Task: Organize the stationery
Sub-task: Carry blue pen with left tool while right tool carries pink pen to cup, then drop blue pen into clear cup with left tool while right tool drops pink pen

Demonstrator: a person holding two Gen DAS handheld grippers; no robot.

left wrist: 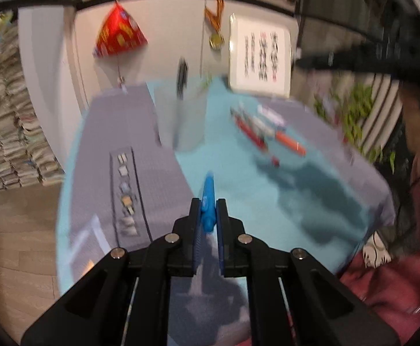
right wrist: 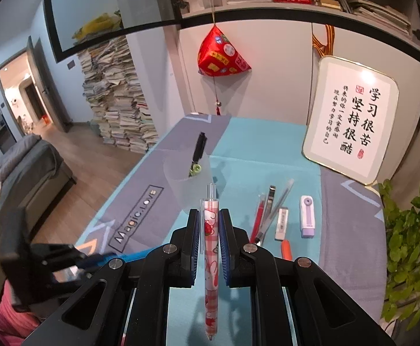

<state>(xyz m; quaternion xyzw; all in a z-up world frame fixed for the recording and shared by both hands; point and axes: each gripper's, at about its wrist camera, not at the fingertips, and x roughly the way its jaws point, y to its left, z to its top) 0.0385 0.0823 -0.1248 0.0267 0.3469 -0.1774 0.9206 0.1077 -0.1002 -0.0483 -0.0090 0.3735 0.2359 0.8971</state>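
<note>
My left gripper [left wrist: 208, 204] is shut on a blue pen [left wrist: 208, 199], held above the teal and grey desk mat [left wrist: 253, 190]; this view is blurred. It also shows at the lower left of the right wrist view [right wrist: 74, 259], with the blue pen [right wrist: 134, 255]. My right gripper [right wrist: 210, 216] is shut on a pink cartoon-print pen [right wrist: 210, 248], held above the mat just in front of a frosted pen cup [right wrist: 188, 181]. The cup holds a black pen [right wrist: 199, 148]. The cup [left wrist: 181, 121] also stands ahead in the left wrist view.
Loose stationery lies on the mat right of the cup: a red pen [right wrist: 258, 214], a clear pen [right wrist: 276, 210], a white eraser [right wrist: 282, 223], a purple correction tape [right wrist: 307, 216], an orange item [right wrist: 286, 249]. A framed calligraphy board [right wrist: 351, 118] leans behind. A plant [right wrist: 412, 248] stands at right.
</note>
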